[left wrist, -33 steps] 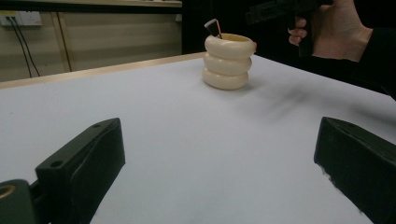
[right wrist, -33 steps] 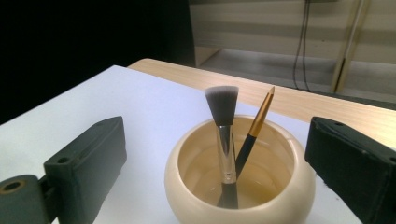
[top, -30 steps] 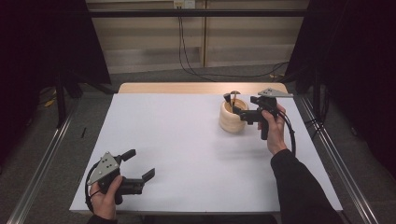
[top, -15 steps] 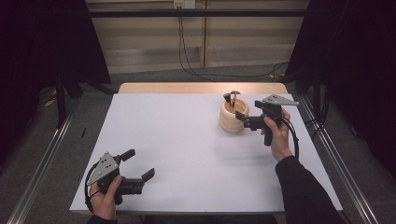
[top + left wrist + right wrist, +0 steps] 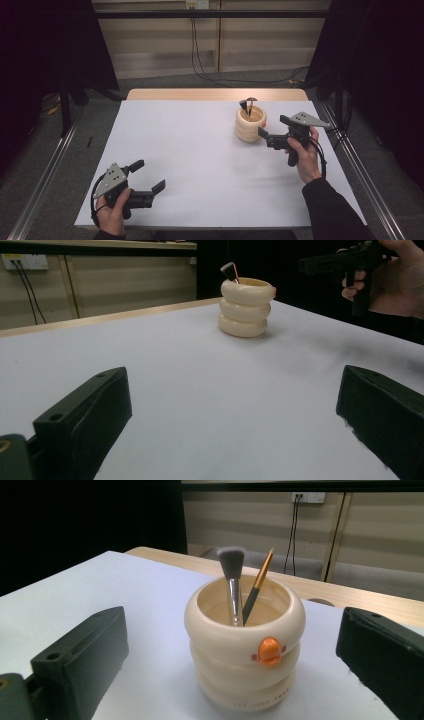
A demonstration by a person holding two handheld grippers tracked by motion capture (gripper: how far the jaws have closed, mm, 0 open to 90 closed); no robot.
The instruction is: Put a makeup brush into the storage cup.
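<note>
Right gripper: jaws spread wide and holding nothing; it hovers just beside the cup, pointed straight at it.
Cup: a cream, ringed holder with a small orange duck bill on its front, standing upright on the bench directly ahead of the right gripper, between the lines of its two jaws but not touched by them.
Brushes: a silver-handled makeup brush with a grey tuft and a thinner brush with an orange handle, both standing bristles-up inside the cup and leaning on its far rim.
Left gripper: jaws wide, nothing between them; it rests low near the person's edge of the bench, well apart from the cup, which sits far ahead of it and off to its right.
Bench: white top, bare around both grippers.
Progress: judging by the lie of things, both brushes are already in the cup and no item waits outside it; the right gripper looks clear of the work, so little seems left.
</note>
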